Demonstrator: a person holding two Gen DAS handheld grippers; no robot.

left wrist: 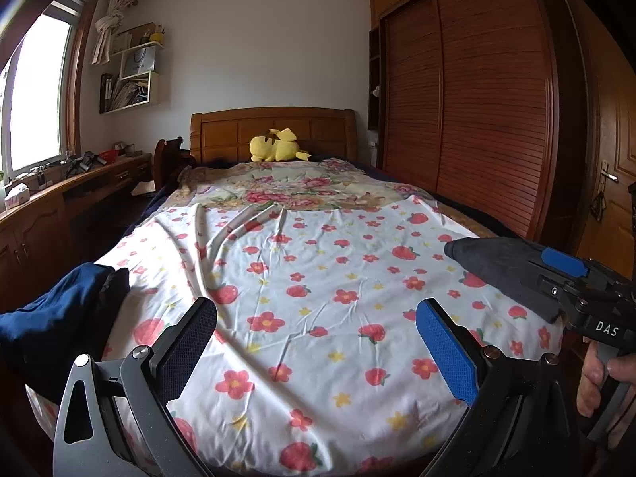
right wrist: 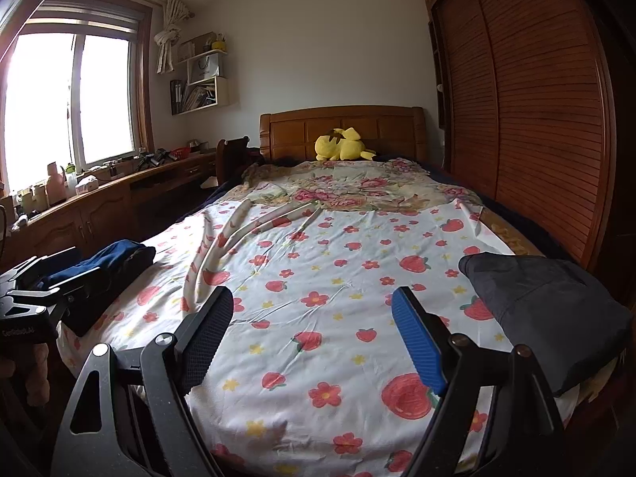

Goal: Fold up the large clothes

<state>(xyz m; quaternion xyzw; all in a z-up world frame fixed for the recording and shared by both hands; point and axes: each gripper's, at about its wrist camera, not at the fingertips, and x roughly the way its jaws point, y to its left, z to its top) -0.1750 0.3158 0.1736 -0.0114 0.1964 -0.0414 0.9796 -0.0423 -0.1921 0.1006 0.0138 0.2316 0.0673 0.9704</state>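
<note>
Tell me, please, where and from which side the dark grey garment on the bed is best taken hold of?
Grip the dark grey garment at its rounded far-left corner, which lies flat on the strawberry sheet. The open right tool is nearest; come in from the left, low over the sheet, since the garment's right side seems to hang off the bed.

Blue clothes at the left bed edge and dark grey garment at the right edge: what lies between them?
Only the strawberry-print sheet, wrinkled, with nothing on it. The right wrist view shows this stretch between the blue clothes and the dark grey garment.
</note>
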